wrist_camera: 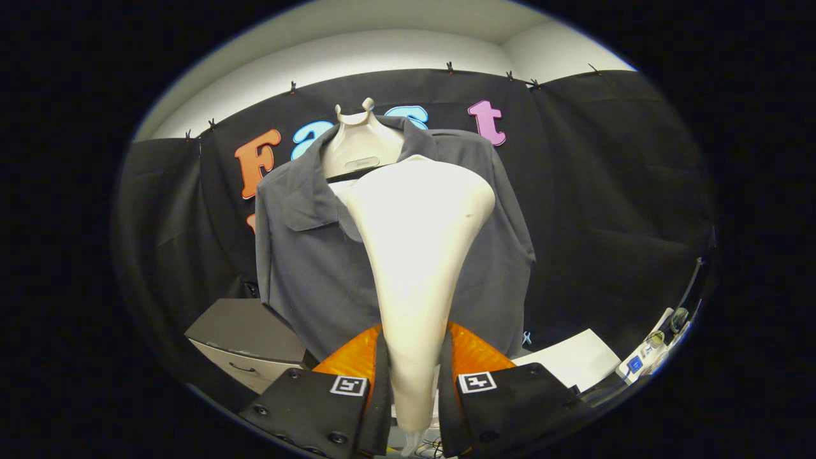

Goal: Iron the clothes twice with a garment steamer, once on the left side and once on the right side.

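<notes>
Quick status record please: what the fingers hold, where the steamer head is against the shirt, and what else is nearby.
gripper: shut on cream steamer, both fingers pressing its handle
cream plastic garment steamer: held upright, wide head facing the shirt's open front
dark grey collared shirt: on a pale hanger, front open
contact: cannot tell
nearby: grey drawer cabinet beside shirt

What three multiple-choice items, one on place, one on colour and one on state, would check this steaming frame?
1. Where is the steamer?
A. between the fingers of the hand-held gripper
B. lying on the drawer unit
C. hung from the wall cloth

2. What colour is the shirt?
A. white
B. grey
C. red

3. How is the shirt kept?
A. folded flat
B. crumpled on the floor
C. hanging on a hanger

Answers: 1 A, both fingers press the steamer's handle. 2 B, the fabric is grey against the black cloth. 3 C, its collar sits around the pale hanger.
</notes>
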Demonstrator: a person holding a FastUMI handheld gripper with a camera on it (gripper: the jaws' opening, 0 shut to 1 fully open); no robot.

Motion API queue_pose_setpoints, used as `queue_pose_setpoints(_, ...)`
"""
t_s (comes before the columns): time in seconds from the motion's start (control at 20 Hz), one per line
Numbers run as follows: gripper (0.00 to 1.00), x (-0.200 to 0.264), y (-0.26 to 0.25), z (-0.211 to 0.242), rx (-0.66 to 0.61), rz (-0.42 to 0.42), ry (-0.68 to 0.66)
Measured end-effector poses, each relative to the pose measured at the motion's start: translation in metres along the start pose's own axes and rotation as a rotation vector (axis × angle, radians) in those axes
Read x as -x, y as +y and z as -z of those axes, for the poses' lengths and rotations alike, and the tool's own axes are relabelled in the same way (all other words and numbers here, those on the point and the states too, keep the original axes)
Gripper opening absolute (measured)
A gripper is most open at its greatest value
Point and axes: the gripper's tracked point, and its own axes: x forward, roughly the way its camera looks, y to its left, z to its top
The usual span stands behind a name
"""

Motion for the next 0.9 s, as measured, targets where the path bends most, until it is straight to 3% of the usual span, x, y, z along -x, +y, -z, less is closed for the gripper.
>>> queue_pose_setpoints(0.2, 0.38, -0.017, -0.024, -0.008, -0.001, 0.023, 0.005)
queue_pose_setpoints(0.55, 0.38, -0.081, -0.035, 0.003, 0.0, -0.02, 0.07)
queue_pose_setpoints(0.9, 0.38, -0.105, -0.051, 0.071, -0.029, -0.013, 0.2)
